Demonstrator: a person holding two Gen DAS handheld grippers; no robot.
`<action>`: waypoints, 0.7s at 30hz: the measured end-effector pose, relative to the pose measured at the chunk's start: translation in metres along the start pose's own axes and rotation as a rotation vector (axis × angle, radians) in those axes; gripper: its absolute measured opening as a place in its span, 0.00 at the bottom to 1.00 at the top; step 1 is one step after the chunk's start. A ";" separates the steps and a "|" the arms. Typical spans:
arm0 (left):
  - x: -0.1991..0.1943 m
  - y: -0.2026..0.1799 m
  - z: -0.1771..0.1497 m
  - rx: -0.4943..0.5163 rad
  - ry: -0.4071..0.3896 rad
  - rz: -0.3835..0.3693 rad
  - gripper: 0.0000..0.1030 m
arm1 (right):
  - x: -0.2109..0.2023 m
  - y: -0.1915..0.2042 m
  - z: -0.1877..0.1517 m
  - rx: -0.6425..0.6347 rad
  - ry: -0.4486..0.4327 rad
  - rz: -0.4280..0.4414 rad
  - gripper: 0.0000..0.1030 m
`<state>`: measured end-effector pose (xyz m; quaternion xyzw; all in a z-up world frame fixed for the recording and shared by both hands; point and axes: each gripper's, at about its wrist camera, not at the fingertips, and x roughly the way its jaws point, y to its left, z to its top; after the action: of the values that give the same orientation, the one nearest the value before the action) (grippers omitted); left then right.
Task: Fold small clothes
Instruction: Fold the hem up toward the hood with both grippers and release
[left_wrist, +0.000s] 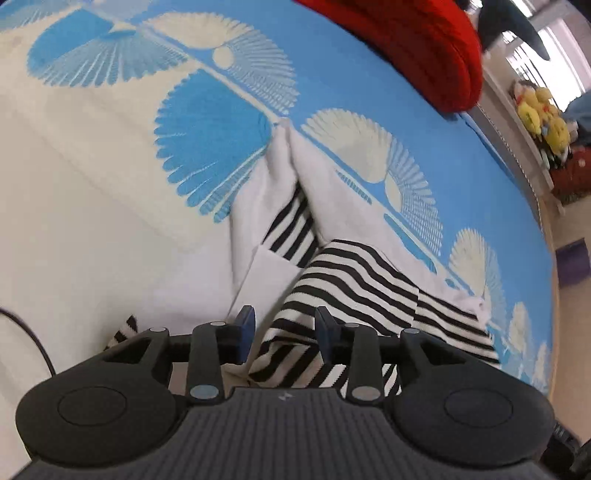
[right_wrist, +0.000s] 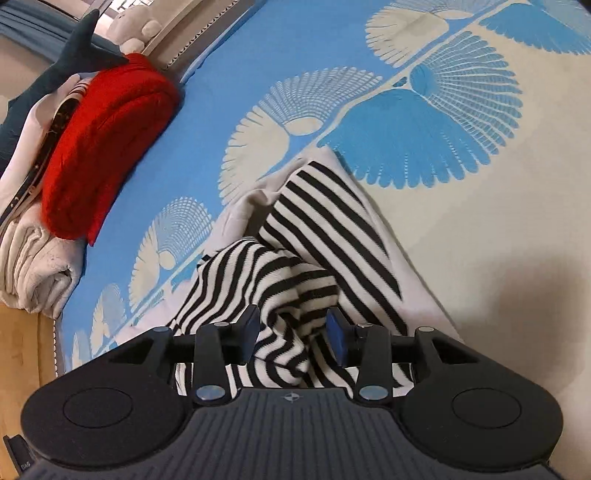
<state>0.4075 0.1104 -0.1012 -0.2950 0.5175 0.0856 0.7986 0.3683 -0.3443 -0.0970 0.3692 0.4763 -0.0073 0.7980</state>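
A small garment with a black-and-white striped body and white sleeves lies on a blue and cream patterned bedspread. My left gripper is open just above its near striped edge, beside a white folded flap. In the right wrist view the same striped garment lies bunched, with a raised fold in front of my right gripper. The right gripper is open with striped fabric between its fingers, not clamped.
A folded red knit lies on a stack of pale folded clothes at the far edge of the bed. A dark plush shark and yellow plush toys are beyond the bed. A black cable runs at the left.
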 end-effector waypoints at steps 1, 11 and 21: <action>0.001 -0.004 0.002 0.009 0.013 -0.013 0.37 | 0.004 0.000 -0.001 0.008 0.011 0.006 0.41; 0.005 0.000 0.001 -0.006 -0.028 -0.069 0.02 | 0.021 0.014 -0.012 0.019 -0.032 0.054 0.01; 0.010 0.022 0.015 -0.071 0.047 0.025 0.05 | 0.005 -0.005 -0.032 0.044 0.081 -0.061 0.05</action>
<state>0.4137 0.1349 -0.1138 -0.3188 0.5363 0.1070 0.7742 0.3446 -0.3273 -0.1128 0.3721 0.5188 -0.0273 0.7692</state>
